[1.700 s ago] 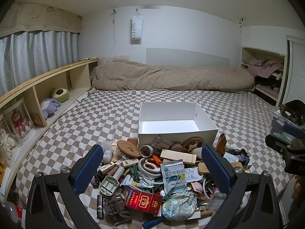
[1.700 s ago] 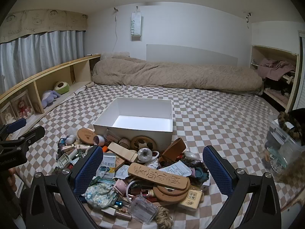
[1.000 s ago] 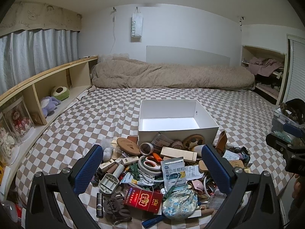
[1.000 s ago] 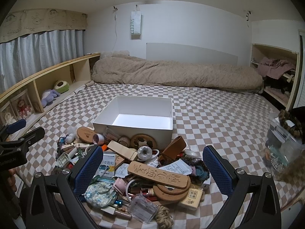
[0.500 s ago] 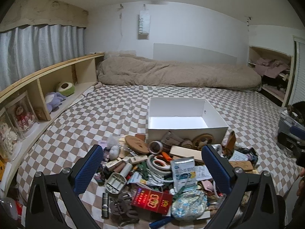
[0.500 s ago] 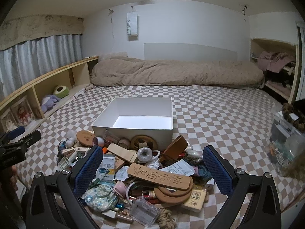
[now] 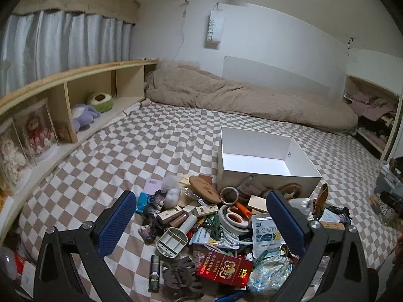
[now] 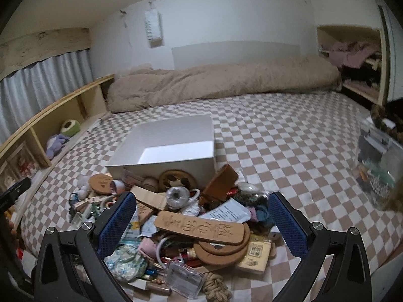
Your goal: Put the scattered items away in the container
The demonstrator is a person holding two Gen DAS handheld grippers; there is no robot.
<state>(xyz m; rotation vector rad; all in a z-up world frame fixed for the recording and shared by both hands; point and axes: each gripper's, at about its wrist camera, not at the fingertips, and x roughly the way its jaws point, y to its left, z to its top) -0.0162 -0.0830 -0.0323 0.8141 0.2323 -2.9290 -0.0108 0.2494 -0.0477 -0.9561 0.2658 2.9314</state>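
Observation:
An empty white box (image 7: 299,168) stands on the checkered bed, also in the right wrist view (image 8: 201,163). In front of it lies a pile of small items: a red packet (image 7: 224,268), a tape roll (image 7: 229,195), scissors (image 7: 235,217), a grey tray (image 7: 172,240), a carved wooden plaque (image 8: 201,226), a clear plastic case (image 8: 185,280), a brown leather piece (image 8: 221,183). My left gripper (image 7: 201,224) is open and empty above the pile's left part. My right gripper (image 8: 201,224) is open and empty above the pile's right part.
A rolled beige duvet (image 7: 239,100) lies along the far wall. A wooden shelf (image 7: 63,93) with plush toys and dolls runs along the left. A clear bin (image 8: 380,168) of oddments stands at the right. The checkered sheet (image 7: 151,138) stretches around the box.
Both grippers have tilted and shifted: the left view has swung left, the right view has swung right and rolled. Both stay open. Nothing in the pile has moved.

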